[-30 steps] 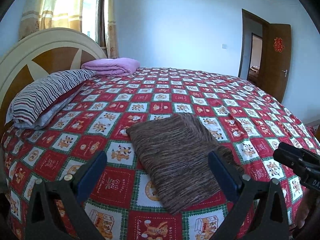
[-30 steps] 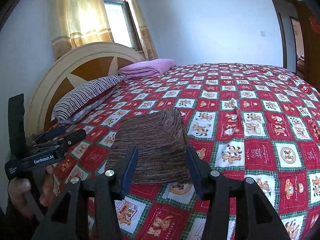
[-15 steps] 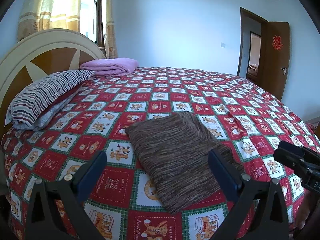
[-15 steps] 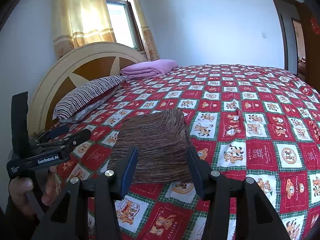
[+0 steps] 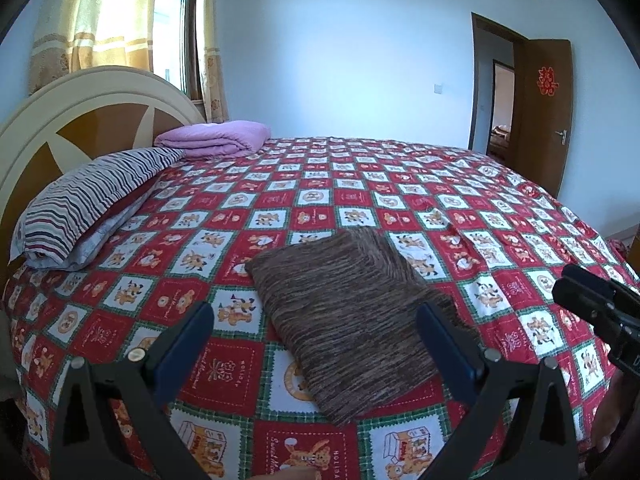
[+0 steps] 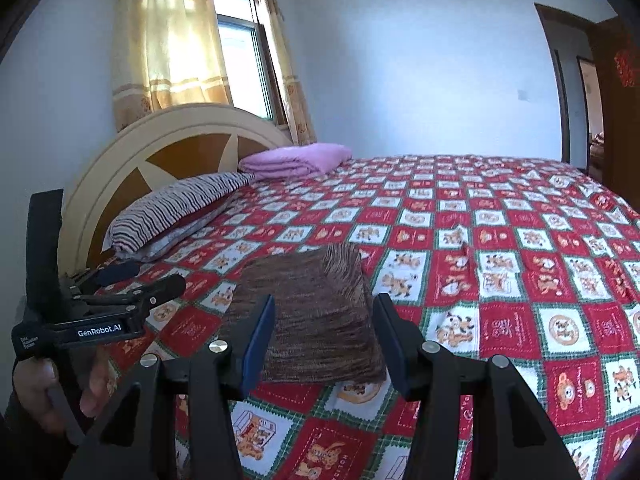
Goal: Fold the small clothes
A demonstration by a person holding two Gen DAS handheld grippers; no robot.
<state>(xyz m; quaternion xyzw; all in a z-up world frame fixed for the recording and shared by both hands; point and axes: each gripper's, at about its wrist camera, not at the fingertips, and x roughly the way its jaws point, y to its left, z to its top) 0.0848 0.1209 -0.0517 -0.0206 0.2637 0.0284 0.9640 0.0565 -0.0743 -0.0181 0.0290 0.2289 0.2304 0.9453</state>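
Lying folded into a flat rectangle, the brown streaky knitted garment (image 5: 352, 320) rests near the front edge of the bed with the red, white and green teddy-bear patchwork cover (image 5: 360, 200). Both devices hover above that edge, apart from the cloth. The left gripper (image 5: 316, 340) has its blue-padded fingers (image 5: 188, 340) spread wide, holding nothing. The right gripper (image 6: 324, 336) also has its fingers (image 6: 260, 332) parted and empty. A striped pillow (image 5: 88, 208) and a folded lilac blanket (image 5: 216, 138) lie beside the cream-and-brown headboard (image 5: 80, 120).
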